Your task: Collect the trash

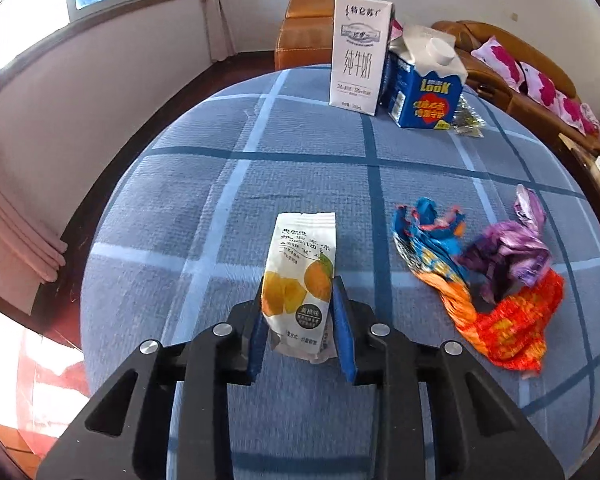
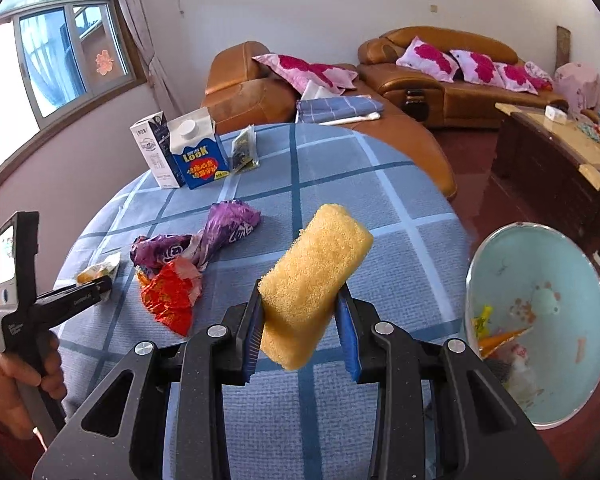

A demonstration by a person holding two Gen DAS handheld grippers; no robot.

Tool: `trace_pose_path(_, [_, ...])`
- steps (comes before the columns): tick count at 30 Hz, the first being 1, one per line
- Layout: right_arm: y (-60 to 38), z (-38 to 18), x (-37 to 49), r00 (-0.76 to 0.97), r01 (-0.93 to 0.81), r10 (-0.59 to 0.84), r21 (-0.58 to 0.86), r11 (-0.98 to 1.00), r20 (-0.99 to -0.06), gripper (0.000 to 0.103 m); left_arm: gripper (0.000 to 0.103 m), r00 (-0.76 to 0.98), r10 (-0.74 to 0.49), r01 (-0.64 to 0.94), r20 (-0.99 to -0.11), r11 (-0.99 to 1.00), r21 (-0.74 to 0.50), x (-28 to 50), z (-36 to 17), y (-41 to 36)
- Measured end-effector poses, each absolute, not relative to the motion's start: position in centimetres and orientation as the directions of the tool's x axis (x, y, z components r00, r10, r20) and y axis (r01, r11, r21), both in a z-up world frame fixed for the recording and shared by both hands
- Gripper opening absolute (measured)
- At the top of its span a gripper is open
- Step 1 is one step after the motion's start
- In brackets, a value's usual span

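On the blue checked tabletop [image 1: 308, 168], a white peach-printed snack pouch [image 1: 300, 276] is pinched by the left claw [image 1: 300, 320]. A yellow sponge block [image 2: 312, 280] is clamped in the right claw [image 2: 300, 332]. Next, judged: pouch to be carried to the pale blue bin [image 2: 540, 408].

The white fruit-snack packet [image 1: 298, 284] hides its lower sides behind the left gripper [image 1: 298, 296] pads, and its small print is too fine to read. In the right wrist view only its corner shows at nine o'clock. The yellow sponge [image 2: 314, 284] covers the cloth behind it. The pale blue bin [image 2: 540, 320] at three o'clock is cut by the frame's dark edge; its blurred contents stay unclear. A small crinkled packet [image 1: 466, 120] sits half behind the blue carton [image 1: 424, 92].
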State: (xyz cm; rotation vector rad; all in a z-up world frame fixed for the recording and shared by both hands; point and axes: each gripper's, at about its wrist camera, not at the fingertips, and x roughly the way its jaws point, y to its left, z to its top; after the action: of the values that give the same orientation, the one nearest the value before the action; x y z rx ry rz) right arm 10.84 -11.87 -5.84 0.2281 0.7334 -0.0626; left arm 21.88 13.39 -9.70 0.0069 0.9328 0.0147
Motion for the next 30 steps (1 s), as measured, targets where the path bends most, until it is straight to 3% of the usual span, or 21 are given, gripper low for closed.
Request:
trace_pose_path(13, [-13.5,-5.7,8.6,0.754,0.163,-0.008,0.176,0.971,-0.657,0.034,0.029,0.65,-0.016,0.047,-0.76,0.999,0.019,15.4,-6.8,9.7])
trace_pose_path(30, [-16.9,-6.1,4.7,0.764,0.21,-0.037,0.194,0.958,-0.644,0.034,0.029,0.647,-0.037,0.113,-0.762,0.992,0.048,11.8,-6.9,4.3])
